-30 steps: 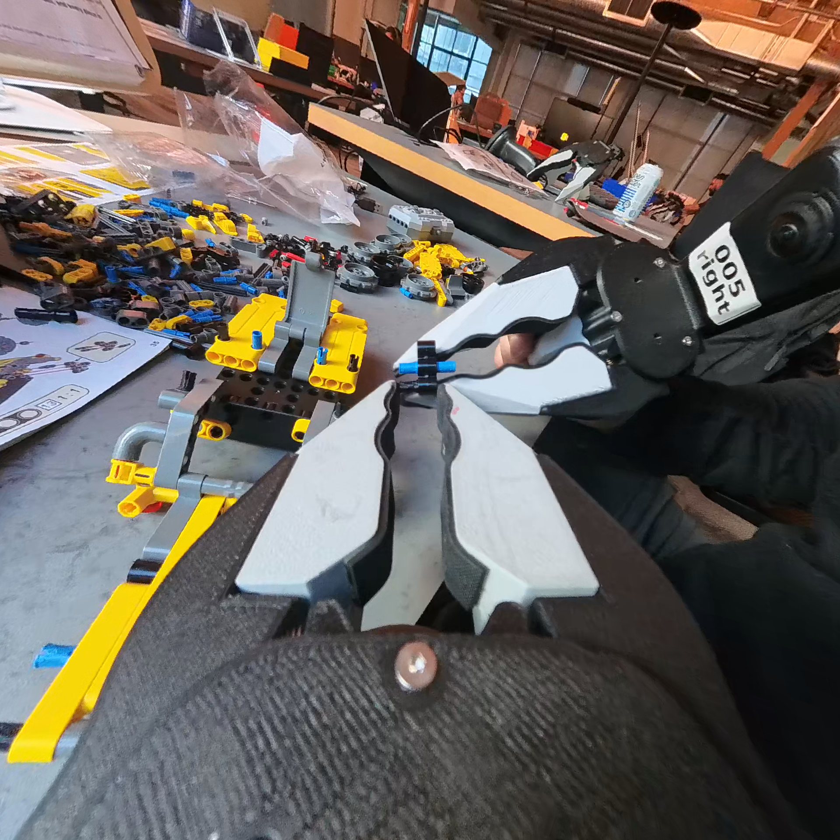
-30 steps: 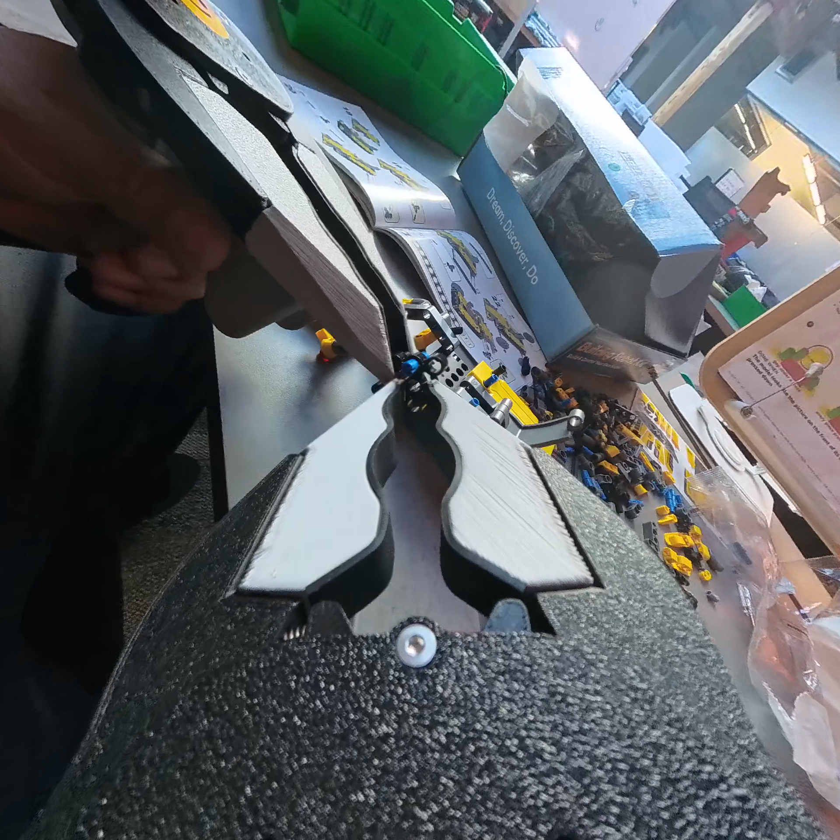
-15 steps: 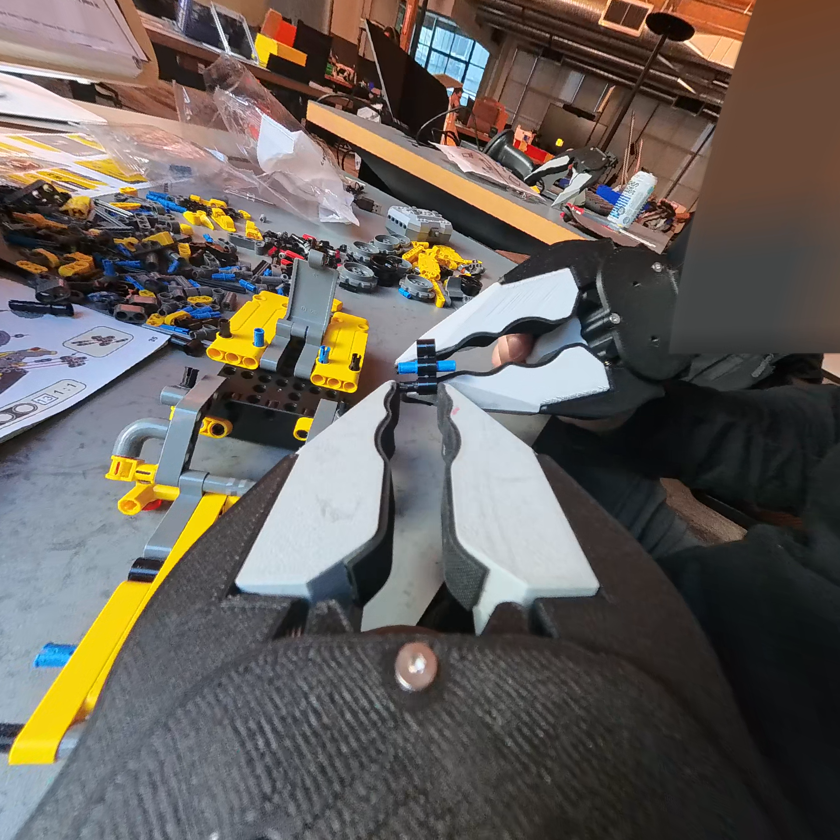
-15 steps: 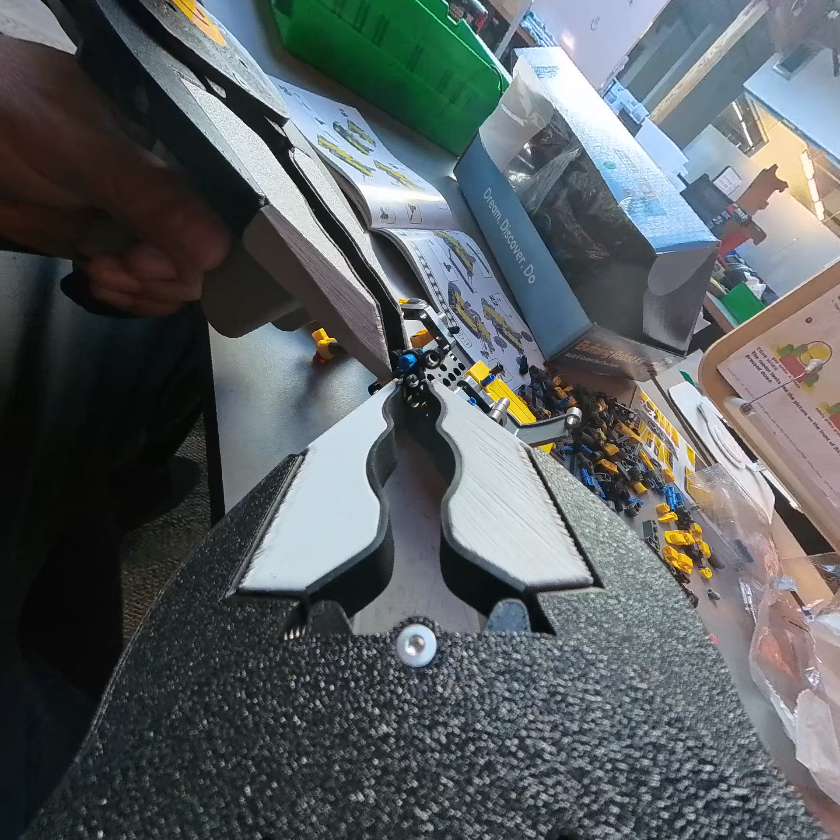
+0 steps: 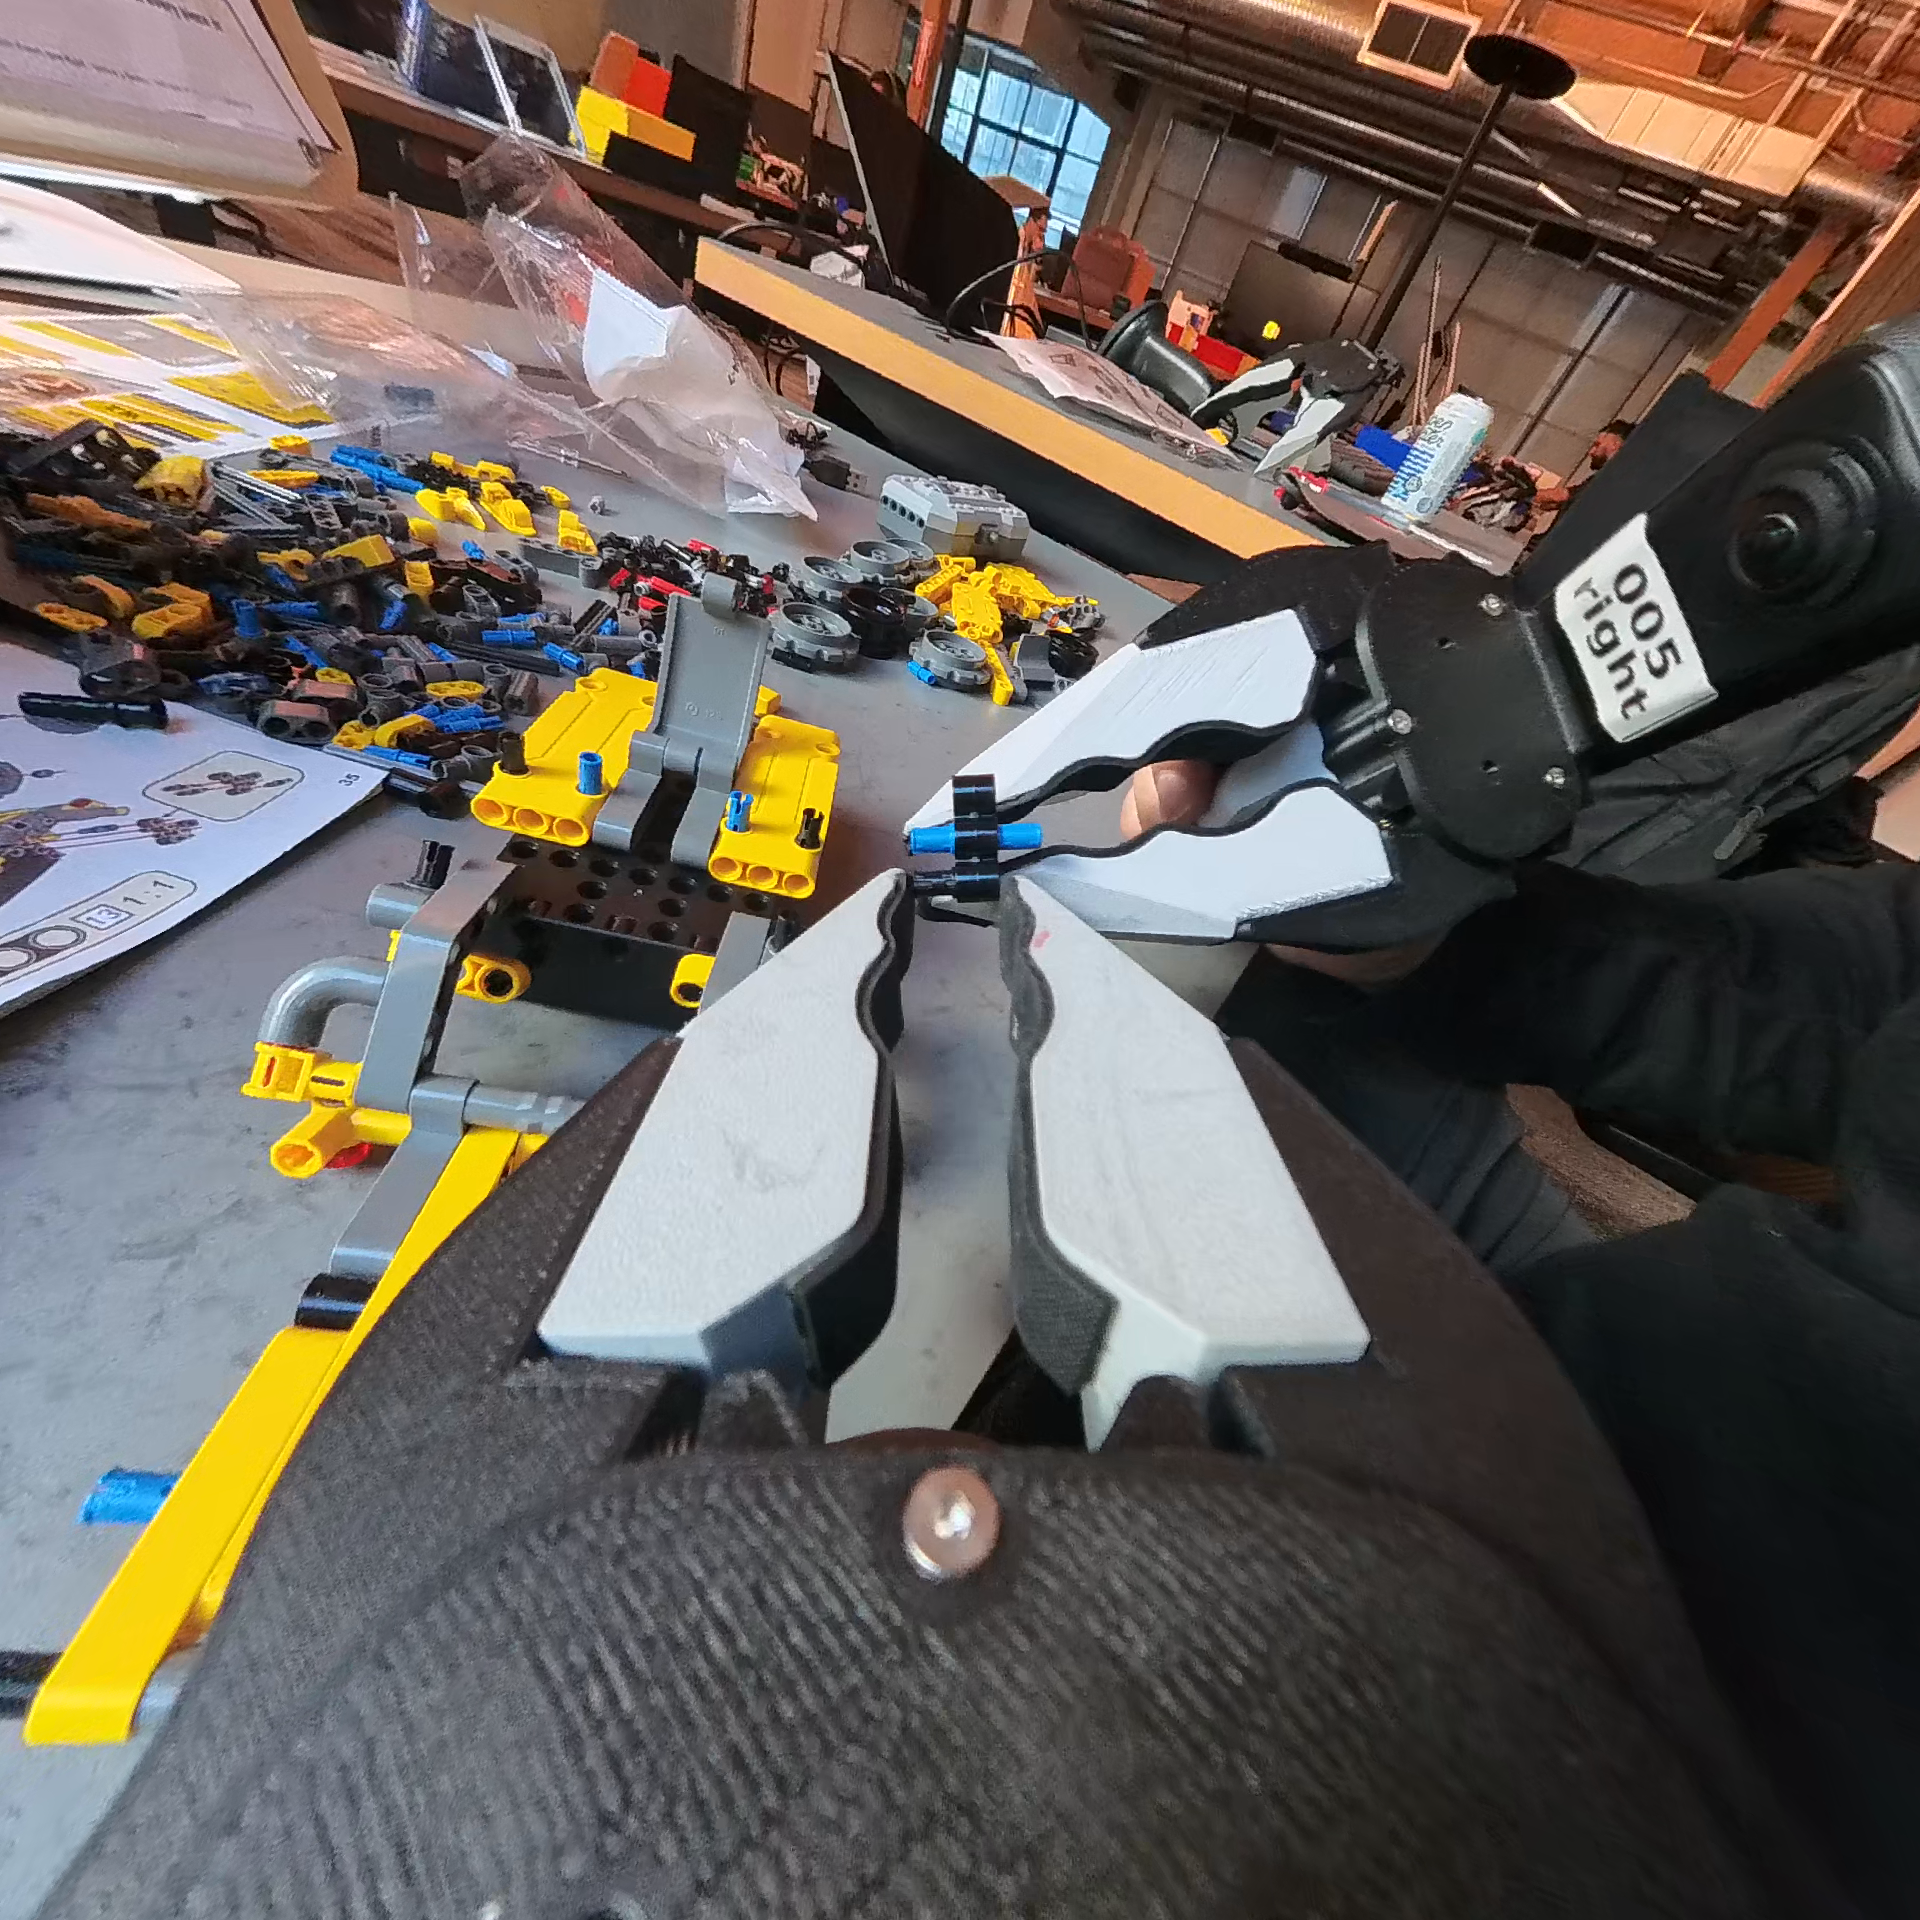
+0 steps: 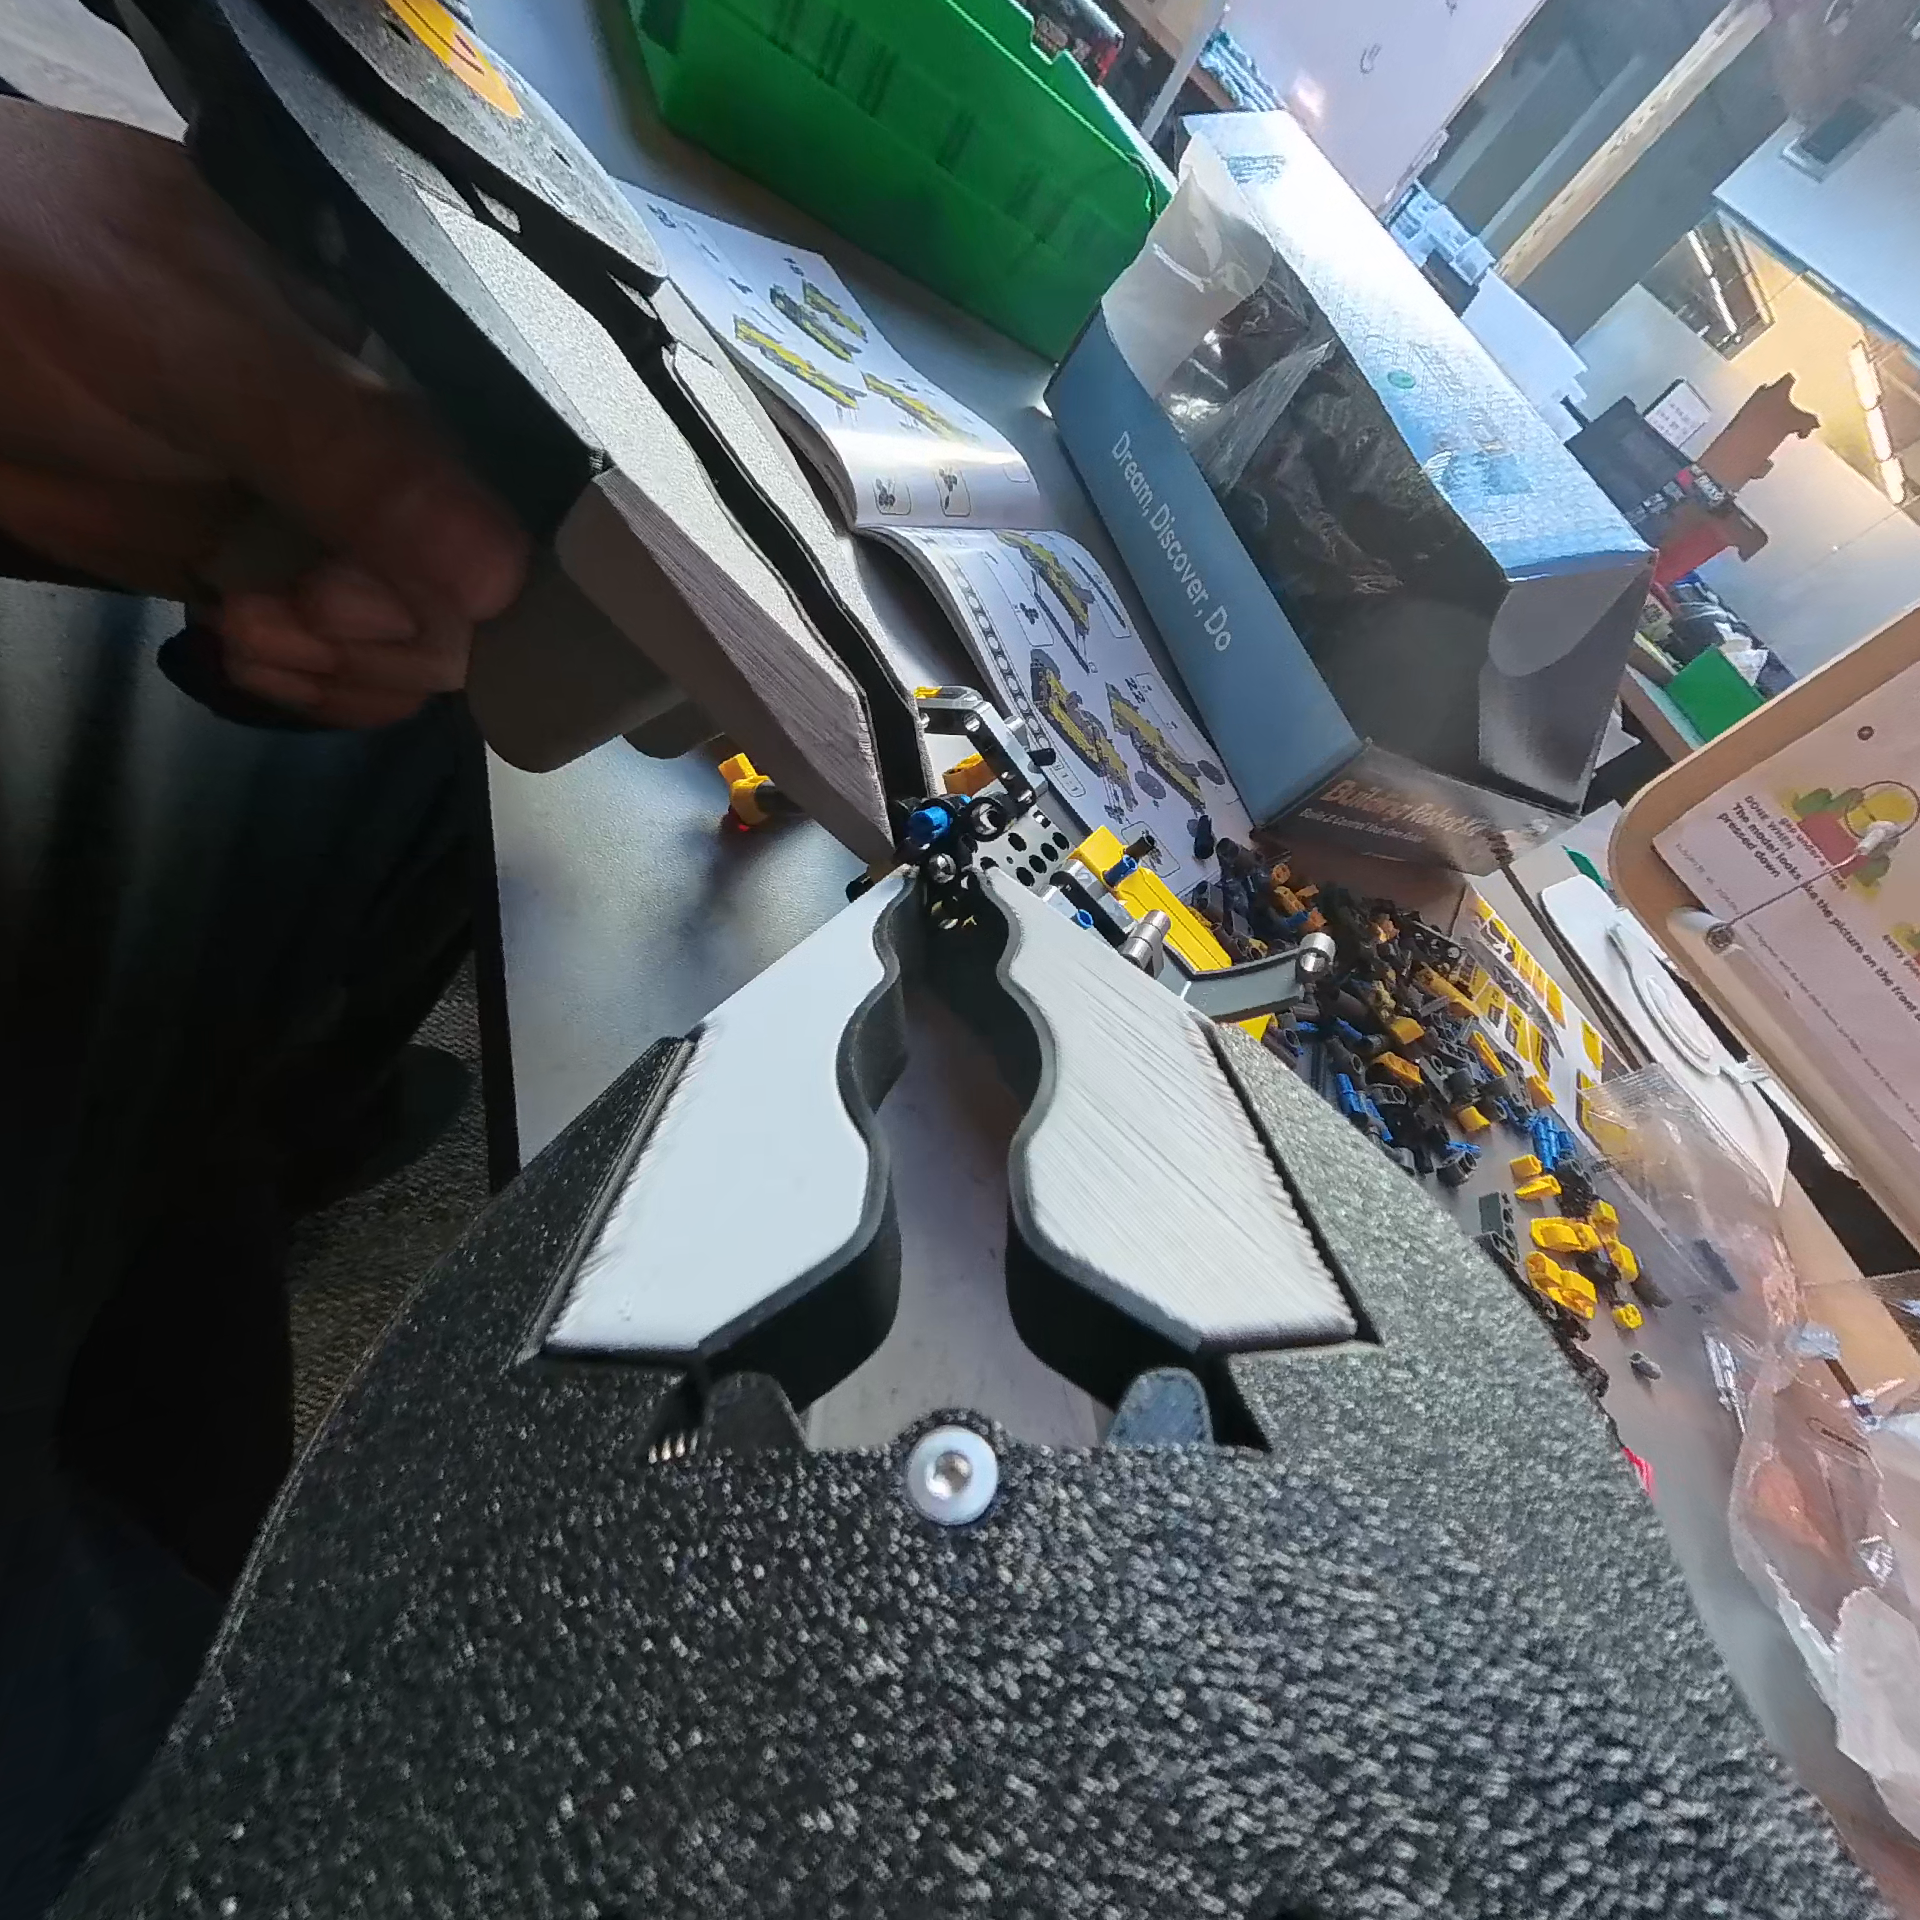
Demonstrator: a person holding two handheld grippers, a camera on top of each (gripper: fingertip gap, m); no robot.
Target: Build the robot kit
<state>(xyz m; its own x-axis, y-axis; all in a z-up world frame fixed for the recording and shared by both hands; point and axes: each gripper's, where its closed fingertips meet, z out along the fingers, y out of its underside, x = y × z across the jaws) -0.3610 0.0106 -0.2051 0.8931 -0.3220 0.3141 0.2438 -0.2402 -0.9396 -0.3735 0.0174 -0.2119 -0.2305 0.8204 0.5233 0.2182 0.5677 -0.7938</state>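
The left gripper (image 5: 956,894) and the right gripper (image 5: 951,831) meet tip to tip just above the grey bench (image 5: 125,1226), both at one small black part (image 5: 961,883) that carries a black gear (image 5: 971,821) on a blue axle pin (image 5: 1023,831). The left gripper's fingers stand narrowly apart and pinch the lower end of the black part between their tips; the right gripper, coming in from 3 o'clock in the left wrist view, is nearly pressed together, its tips at the gear and pin (whether they clamp the gear itself or only the pin I cannot tell). In the right wrist view the same blue pin (image 6: 928,821) sits just beyond the right gripper (image 6: 945,883), with the left gripper's (image 6: 894,831) fingers slanting in from 10 o'clock. At 10 o'clock of the meeting point in the left wrist view lies a partly built yellow, grey and black model (image 5: 644,831), and beyond it at 11 o'clock a spread of loose yellow, blue and black pieces (image 5: 312,592). An open instruction booklet (image 5: 135,821) lies at 9 o'clock, clear plastic bags (image 5: 582,353) at 11 o'clock. The right wrist view also shows a blue box (image 6: 1351,499) and a green bin (image 6: 914,145) at 12 o'clock.
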